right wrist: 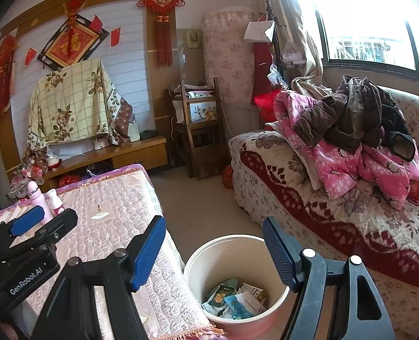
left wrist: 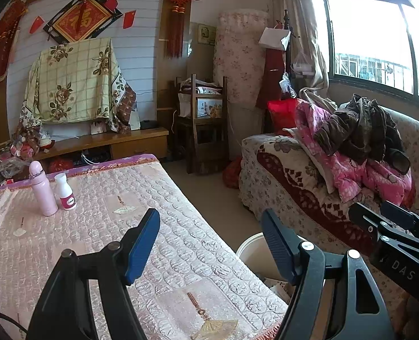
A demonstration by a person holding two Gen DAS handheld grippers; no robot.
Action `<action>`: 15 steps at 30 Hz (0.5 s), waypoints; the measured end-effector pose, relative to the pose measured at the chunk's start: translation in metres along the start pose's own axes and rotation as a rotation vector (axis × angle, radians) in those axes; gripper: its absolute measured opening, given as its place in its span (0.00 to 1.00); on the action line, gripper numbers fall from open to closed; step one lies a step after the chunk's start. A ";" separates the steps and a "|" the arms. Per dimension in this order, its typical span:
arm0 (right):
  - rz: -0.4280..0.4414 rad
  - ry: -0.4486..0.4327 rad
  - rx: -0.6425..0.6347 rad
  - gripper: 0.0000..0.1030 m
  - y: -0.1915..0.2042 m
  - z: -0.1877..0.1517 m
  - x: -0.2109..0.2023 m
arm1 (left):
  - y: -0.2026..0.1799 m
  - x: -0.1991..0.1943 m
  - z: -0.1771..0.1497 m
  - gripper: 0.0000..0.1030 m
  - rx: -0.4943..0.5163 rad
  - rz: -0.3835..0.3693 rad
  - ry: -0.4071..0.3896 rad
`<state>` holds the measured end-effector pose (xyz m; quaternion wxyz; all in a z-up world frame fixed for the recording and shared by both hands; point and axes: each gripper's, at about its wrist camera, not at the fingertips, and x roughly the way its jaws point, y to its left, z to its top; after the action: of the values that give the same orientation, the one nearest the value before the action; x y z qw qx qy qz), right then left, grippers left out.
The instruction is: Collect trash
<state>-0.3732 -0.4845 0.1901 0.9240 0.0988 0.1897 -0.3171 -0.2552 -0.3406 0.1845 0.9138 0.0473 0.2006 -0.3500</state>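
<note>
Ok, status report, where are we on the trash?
Left tongs open, empty, over table edge. Right tongs open, empty, above bin. Wrappers in bin. Two bottles upright on table. Nothing blocking.

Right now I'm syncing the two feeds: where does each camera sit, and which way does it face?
Left wrist: above the quilted table, facing the far wall; own open left gripper, right gripper at the right edge.
Right wrist: above the trash bucket beside the table, same heading; own open gripper, left gripper's fingers at left.
Shared: pink bottle, white bottle, sofa.
</note>
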 end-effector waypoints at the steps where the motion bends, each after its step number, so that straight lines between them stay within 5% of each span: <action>1: 0.000 0.001 0.000 0.72 0.000 0.000 0.001 | 0.000 0.000 0.000 0.72 0.001 -0.001 0.002; 15: 0.000 0.014 0.003 0.72 -0.003 -0.003 0.006 | 0.002 0.005 -0.002 0.72 -0.012 0.002 0.020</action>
<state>-0.3712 -0.4890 0.1841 0.9224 0.1027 0.1957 -0.3167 -0.2512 -0.3421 0.1801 0.9122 0.0454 0.2120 -0.3476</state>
